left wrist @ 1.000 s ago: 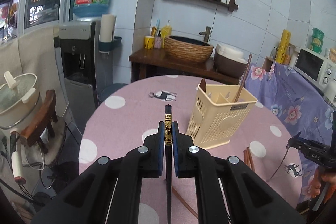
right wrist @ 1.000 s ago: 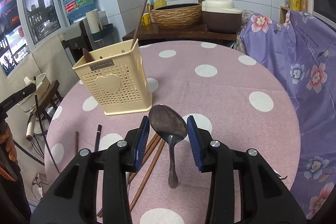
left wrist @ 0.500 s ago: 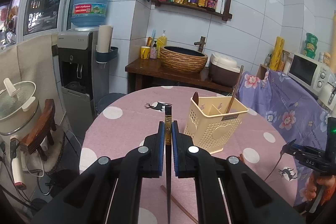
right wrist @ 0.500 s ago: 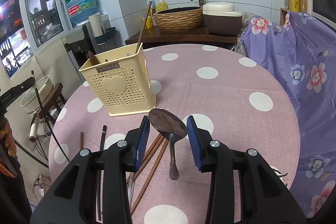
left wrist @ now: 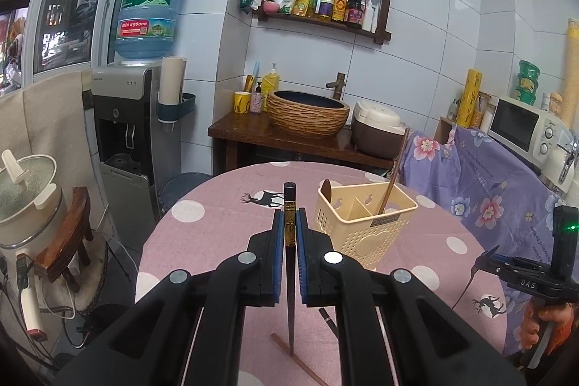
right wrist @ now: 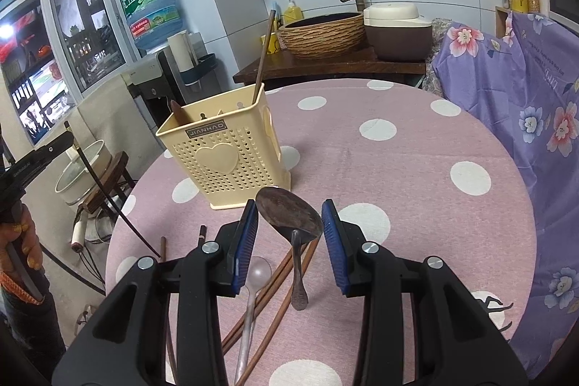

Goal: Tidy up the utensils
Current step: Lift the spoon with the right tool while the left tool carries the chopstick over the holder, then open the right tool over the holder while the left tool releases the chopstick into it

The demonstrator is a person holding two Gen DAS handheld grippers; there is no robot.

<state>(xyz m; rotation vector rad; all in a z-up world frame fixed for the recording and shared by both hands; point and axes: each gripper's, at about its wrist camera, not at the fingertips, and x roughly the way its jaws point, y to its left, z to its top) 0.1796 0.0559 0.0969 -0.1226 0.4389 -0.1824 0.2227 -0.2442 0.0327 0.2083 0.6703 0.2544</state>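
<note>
The left gripper [left wrist: 289,227] is clamped on a dark chopstick [left wrist: 289,263], its blue pads pressing the gold-banded upper part. The chopstick stands nearly upright in the left wrist view, its blunt end poking out above the pads and its thin end pointing down toward the pink dotted tablecloth [left wrist: 217,216].

The right gripper [right wrist: 290,223] holds a dark metal spoon [right wrist: 289,214] by the bowl. The bowl sits between the two pads and seems to touch both, though the contact on the right pad is hard to make out. The spoon's handle hangs down over the tablecloth [right wrist: 398,151].

A cream plastic basket [right wrist: 224,154] with a heart on its front stands on the table, just beyond the right gripper. A brown chopstick [right wrist: 263,55] leans out of its back corner, and a dark handle tip [right wrist: 177,111] shows at its left corner.

Several things lie loose on the cloth beneath the right gripper: a bundle of brown chopsticks [right wrist: 275,284] lying slantwise, a pale translucent spoon [right wrist: 253,292], and two more sticks [right wrist: 163,248] further left. In the left wrist view the person's right hand [left wrist: 542,324] grips the other tool's handle at the right edge.
</note>
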